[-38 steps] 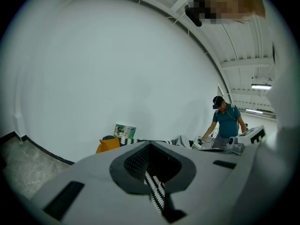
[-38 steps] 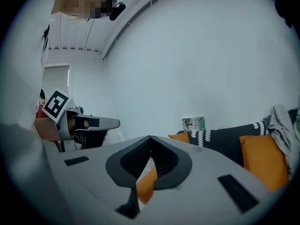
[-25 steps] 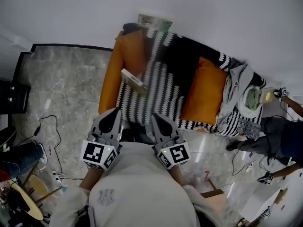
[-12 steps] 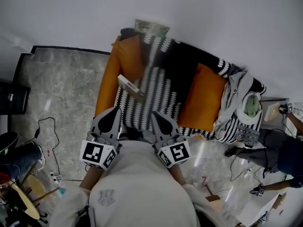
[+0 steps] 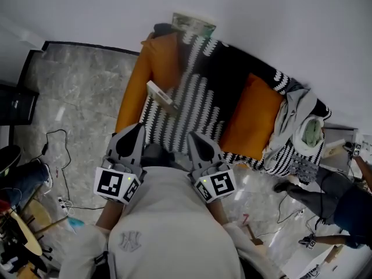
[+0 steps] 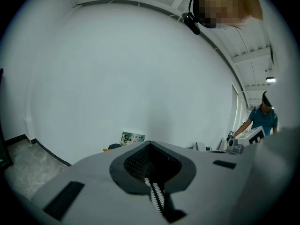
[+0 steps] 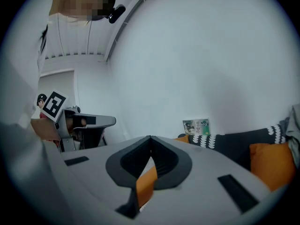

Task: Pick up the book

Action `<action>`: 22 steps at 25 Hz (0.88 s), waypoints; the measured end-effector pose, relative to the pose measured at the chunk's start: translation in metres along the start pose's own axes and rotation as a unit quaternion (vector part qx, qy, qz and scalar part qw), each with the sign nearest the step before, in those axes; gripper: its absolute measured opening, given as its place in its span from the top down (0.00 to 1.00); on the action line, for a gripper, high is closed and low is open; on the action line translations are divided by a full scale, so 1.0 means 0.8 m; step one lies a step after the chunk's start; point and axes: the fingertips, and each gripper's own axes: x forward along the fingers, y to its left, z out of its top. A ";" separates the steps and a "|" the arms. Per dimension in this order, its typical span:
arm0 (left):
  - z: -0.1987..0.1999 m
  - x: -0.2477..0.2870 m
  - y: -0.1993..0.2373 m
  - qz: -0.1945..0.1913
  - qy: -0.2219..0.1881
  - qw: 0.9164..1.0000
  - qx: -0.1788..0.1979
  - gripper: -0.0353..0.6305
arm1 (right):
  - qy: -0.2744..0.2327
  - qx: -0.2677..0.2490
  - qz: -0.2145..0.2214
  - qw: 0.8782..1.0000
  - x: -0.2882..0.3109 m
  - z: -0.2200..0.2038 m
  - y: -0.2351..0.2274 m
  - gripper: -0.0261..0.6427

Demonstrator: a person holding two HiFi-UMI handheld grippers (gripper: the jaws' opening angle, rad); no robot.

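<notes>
Judging from the gap, reach not yet begun: left gripper (image 5: 138, 128) and right gripper (image 5: 193, 138) are both held closed and empty, tucked near the chest. On the sofa (image 5: 131, 90), the book (image 5: 161, 96) is seen lying on the striped blanket (image 5: 197, 104), ahead of the left gripper.

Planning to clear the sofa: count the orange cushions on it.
2. One orange cushion lies at the sofa's left end, next to the book; the second cushion sits right of centre. The heaped clothes at the right end could hide more.
</notes>
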 end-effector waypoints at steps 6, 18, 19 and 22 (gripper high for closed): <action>-0.001 -0.005 0.007 -0.012 0.005 1.000 0.008 0.93 | -0.003 0.009 -0.022 1.000 -0.007 -0.002 0.001 0.94; -0.001 -0.033 0.044 -0.008 0.014 1.000 0.011 0.93 | 0.009 0.021 -0.035 0.999 -0.006 -0.013 0.019 0.94; 0.001 -0.038 0.048 -0.005 0.013 1.000 0.009 0.93 | 0.011 0.020 -0.035 0.999 -0.007 -0.013 0.021 0.94; 0.009 -0.054 0.058 0.003 0.005 1.000 0.005 0.93 | 0.017 0.018 -0.037 0.999 -0.009 -0.011 0.027 0.94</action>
